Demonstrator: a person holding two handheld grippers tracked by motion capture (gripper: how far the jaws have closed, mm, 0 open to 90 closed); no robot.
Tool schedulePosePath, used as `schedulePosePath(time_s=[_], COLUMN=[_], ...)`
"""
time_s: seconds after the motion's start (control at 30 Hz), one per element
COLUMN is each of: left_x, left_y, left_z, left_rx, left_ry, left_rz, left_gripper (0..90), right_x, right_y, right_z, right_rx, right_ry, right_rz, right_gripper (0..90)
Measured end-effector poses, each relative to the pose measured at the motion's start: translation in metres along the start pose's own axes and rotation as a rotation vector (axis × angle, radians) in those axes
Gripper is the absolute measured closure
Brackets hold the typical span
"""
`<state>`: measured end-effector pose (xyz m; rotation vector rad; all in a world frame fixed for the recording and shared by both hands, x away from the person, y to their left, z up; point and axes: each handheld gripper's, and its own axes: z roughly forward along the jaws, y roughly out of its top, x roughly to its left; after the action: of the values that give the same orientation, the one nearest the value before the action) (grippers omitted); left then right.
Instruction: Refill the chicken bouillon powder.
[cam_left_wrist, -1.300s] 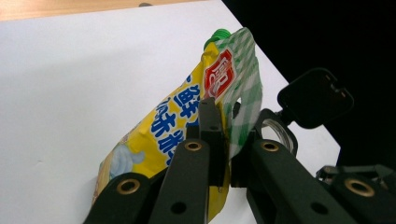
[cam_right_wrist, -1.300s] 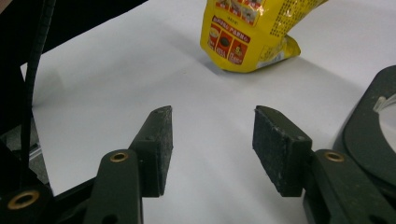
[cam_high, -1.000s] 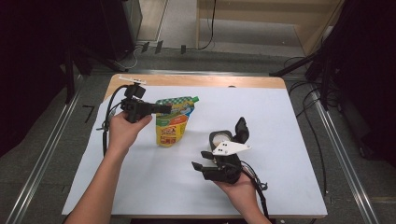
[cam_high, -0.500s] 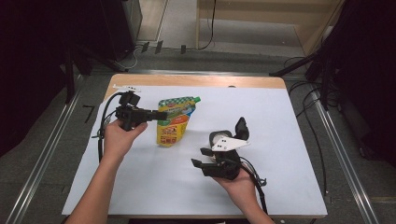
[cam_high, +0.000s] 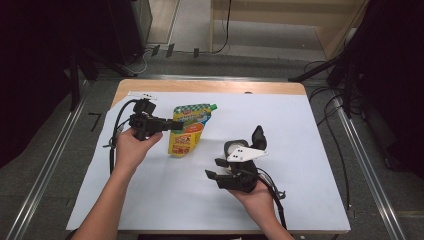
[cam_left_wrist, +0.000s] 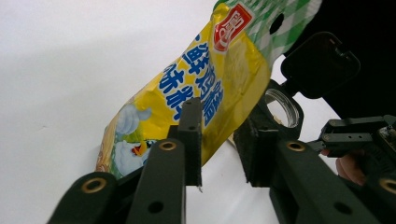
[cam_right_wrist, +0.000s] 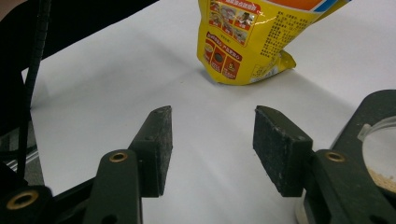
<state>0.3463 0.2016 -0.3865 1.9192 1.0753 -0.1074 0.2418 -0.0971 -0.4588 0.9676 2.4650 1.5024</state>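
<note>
Left claw (cam_left_wrist: 224, 135), just opening, stands beside yellow pouch (cam_high: 186, 134); right claw (cam_right_wrist: 212, 144) spread.

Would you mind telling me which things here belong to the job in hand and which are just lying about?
In the job: yellow spouted pouch; left gripper, its fingers just opening beside the pouch; small clear jar; right gripper, open.

Lying about: white table cover; white label strip.
</note>
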Motion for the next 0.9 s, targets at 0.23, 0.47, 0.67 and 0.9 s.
schedulePosePath(time_s=[0.23, 0.47, 0.67, 0.9], left_x=[-0.002, 0.000, 0.004, 0.013], left_y=[-0.003, -0.016, -0.028, -0.038], left_z=[-0.011, -0.024, -0.032, -0.042], left_rx=[-0.025, -0.037, -0.011, -0.018], left_ry=[-0.018, -0.002, 0.011, 0.015], left_rz=[0.017, 0.026, 0.016, -0.013], left_gripper=[63.4, 55.9, 50.5, 47.5], right_x=[-0.003, -0.009, -0.012, -0.014], right_y=[0.002, 0.005, 0.009, 0.011], right_z=[-0.007, -0.014, -0.020, -0.023], right_rx=[-0.014, -0.004, -0.005, 0.011], right_ry=[-0.006, -0.004, 0.001, 0.008], right_rz=[0.010, 0.051, 0.053, 0.058], right_gripper=[50.0, 52.4, 55.8, 58.8])
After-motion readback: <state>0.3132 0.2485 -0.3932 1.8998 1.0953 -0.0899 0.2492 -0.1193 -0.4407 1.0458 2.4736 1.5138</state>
